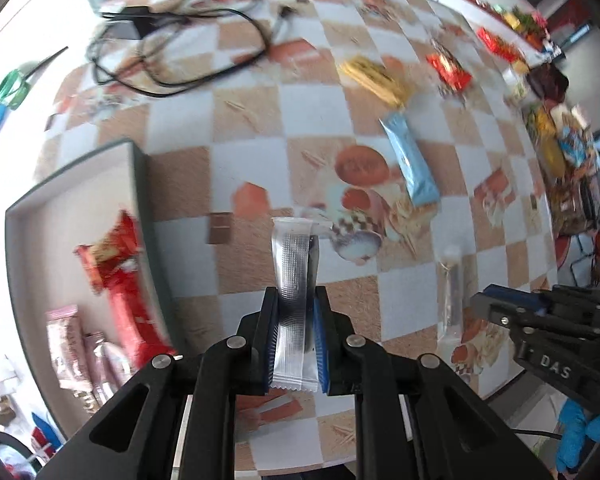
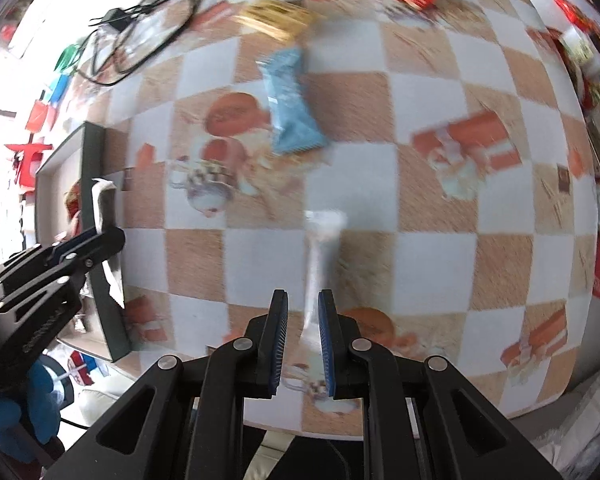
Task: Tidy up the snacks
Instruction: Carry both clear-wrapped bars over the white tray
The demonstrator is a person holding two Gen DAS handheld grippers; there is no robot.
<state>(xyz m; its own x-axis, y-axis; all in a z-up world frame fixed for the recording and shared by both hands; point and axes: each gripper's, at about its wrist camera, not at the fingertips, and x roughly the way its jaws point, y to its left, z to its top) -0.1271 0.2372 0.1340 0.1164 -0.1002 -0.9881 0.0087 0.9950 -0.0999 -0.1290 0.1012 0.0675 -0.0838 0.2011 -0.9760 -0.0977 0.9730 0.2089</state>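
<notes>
Progress looks maybe halfway imo. Tray (image 1: 76,196) already has a red pack (image 1: 120,280) and a couple pink packs (image 1: 66,344) in it, but plenty is loose on the table (image 1: 252,128): blue bar (image 1: 410,160), yellow pack (image 1: 374,76), red snack (image 1: 448,68), plus more piled at the far edge. Left gripper (image 1: 296,320) is clamped on a clear sachet (image 1: 294,280), held just right of the tray, not dropped in yet. Right gripper (image 2: 303,320) has its jaws apart w/ a 2nd clear sachet (image 2: 320,252) lying between and ahead of them, nothing pinched afaict.

Left cam shows what's inside the tray; right cam barely sees in there, mostly just the tray's wall. Right cam does show the left gripper from the side, w/ its sachet sticking up by the tray's edge. Both pretty blurry tbh.
</notes>
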